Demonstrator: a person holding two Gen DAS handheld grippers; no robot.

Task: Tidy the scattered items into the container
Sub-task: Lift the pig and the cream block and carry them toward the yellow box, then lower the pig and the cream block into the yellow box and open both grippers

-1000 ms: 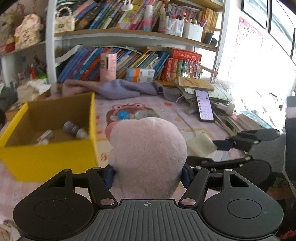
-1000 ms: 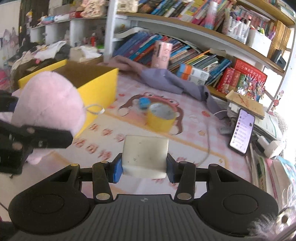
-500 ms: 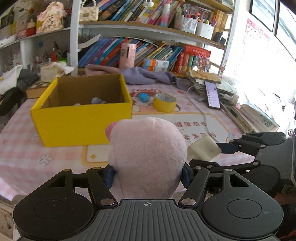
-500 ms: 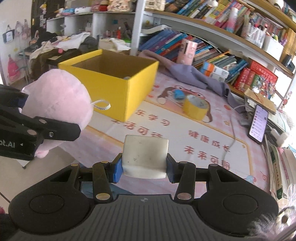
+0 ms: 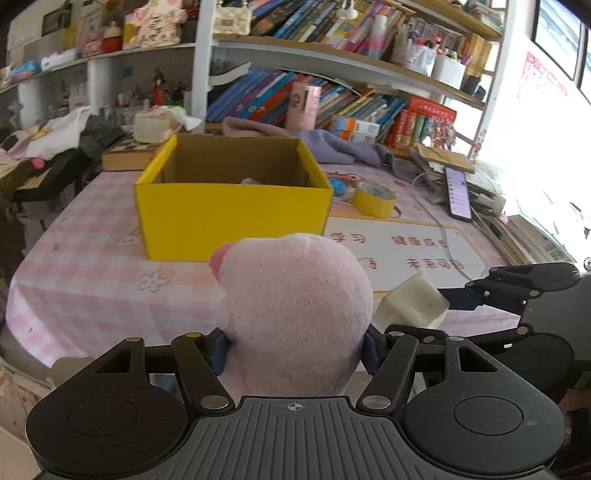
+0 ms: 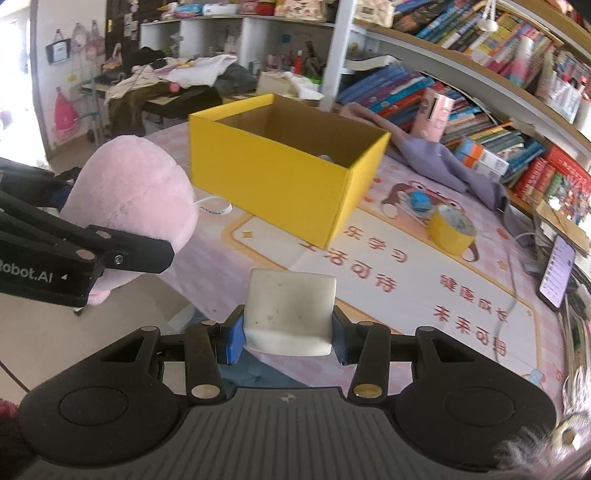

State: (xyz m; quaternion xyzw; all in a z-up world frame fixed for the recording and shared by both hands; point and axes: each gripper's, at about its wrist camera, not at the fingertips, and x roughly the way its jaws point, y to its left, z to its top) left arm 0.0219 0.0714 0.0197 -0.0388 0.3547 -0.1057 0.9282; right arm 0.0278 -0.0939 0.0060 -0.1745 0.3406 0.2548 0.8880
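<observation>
Apparently off table edge (image 5: 122, 325), yellow box (image 5: 232, 218) well apart, plush (image 5: 295, 314) gripped

You get bright daylight from the window (image 5: 554, 33) at right, blowing out that edge; shelves (image 5: 332, 55) bow with fisheye distortion.

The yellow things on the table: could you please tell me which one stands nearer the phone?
The yellow tape roll, a small ring lying flat on the printed mat, sits close to the phone. The yellow box, large and open-topped, stands farther away.
</observation>
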